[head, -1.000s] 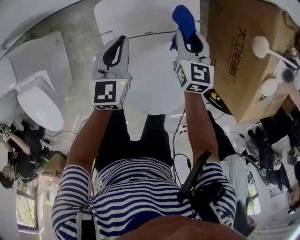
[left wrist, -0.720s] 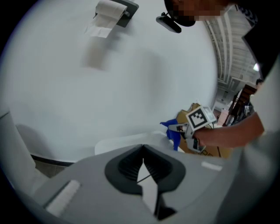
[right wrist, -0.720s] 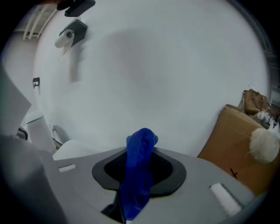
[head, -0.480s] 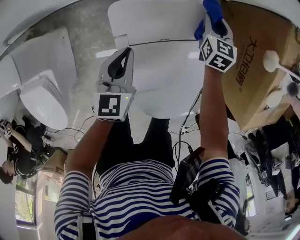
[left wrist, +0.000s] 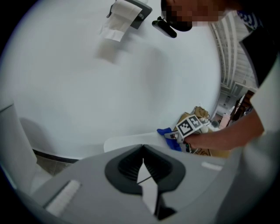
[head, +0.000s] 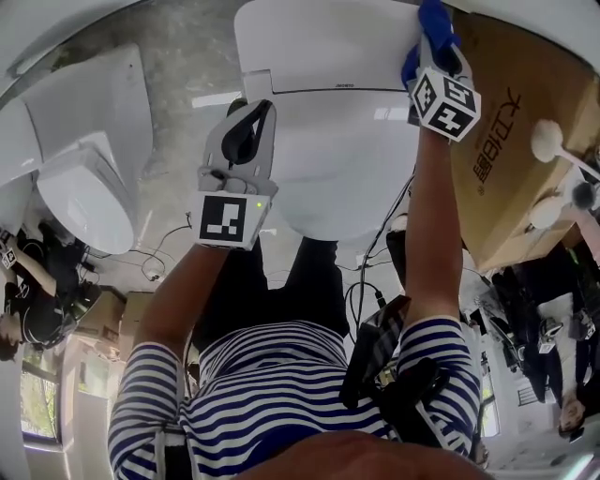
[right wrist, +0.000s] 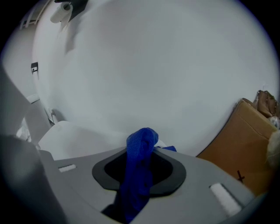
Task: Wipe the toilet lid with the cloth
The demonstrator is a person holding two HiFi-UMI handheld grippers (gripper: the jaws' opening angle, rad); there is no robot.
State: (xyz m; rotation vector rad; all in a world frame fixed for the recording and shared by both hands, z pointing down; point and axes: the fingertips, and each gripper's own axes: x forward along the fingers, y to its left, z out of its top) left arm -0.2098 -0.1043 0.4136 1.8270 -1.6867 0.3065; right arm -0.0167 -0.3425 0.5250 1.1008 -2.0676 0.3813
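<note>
The white toilet lid [head: 347, 159] lies shut below the tank [head: 319, 42]. My right gripper [head: 429, 45] is at the tank's right end, beyond the lid, shut on a blue cloth [head: 436, 19]. In the right gripper view the cloth [right wrist: 139, 175] hangs bunched between the jaws of the right gripper [right wrist: 142, 151], with the white tank [right wrist: 74, 135] below. My left gripper [head: 248, 127] hovers at the lid's left edge, shut and empty. The left gripper view shows its own jaws meeting, left gripper [left wrist: 142, 151], and the right gripper [left wrist: 190, 127] with the cloth [left wrist: 168, 134] farther off.
A brown cardboard box [head: 516, 141] stands tight against the toilet's right side, with brushes [head: 553, 141] beyond it. A second toilet [head: 84, 178] stands open at the left. Cables [head: 366, 281] trail on the floor. A paper holder [left wrist: 127, 11] hangs on the wall.
My right gripper has carried the cloth away from me, from over the lid's right side to the tank's right end. The left gripper has barely shifted.
</note>
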